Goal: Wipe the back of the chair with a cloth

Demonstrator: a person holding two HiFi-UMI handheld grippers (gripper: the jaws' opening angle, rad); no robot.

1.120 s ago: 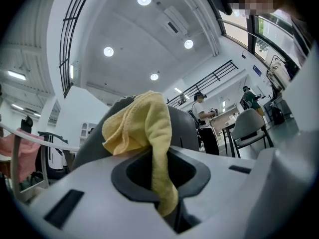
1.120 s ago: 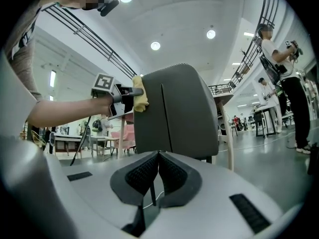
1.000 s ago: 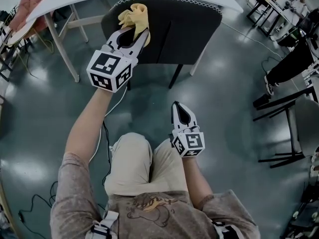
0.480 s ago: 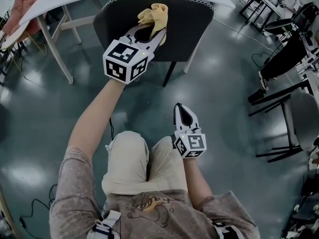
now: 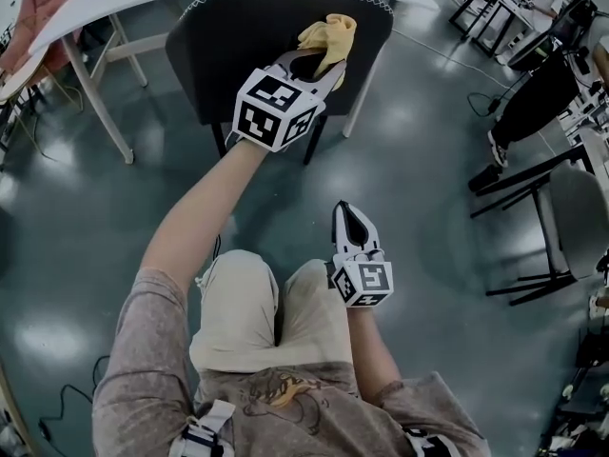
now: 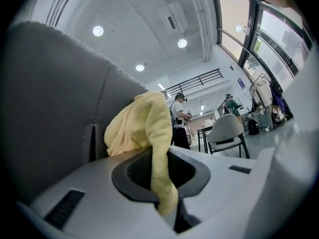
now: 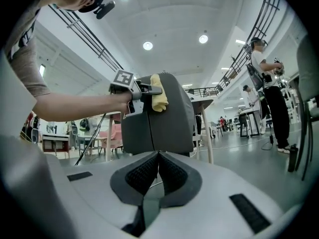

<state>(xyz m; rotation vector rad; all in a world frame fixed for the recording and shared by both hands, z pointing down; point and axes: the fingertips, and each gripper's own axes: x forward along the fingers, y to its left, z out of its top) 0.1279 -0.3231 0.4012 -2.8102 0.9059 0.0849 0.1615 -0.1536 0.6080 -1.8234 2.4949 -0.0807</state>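
The cloth, clamped in the left gripper, is dragged further right across the chair back just past its fingertips. The right gripper is kept closed on nothing. Nearly wiped, probably.

Cloth: soft, fluffy yellow terry. Chair back: dark matt fabric, stitched edge. Floor: smooth, glossy.

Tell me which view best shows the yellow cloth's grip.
Left gripper view: the yellow cloth hangs close-up between the left tool's shut jaws. Head view shows it bunched on the chair back; right gripper view, small and distant.
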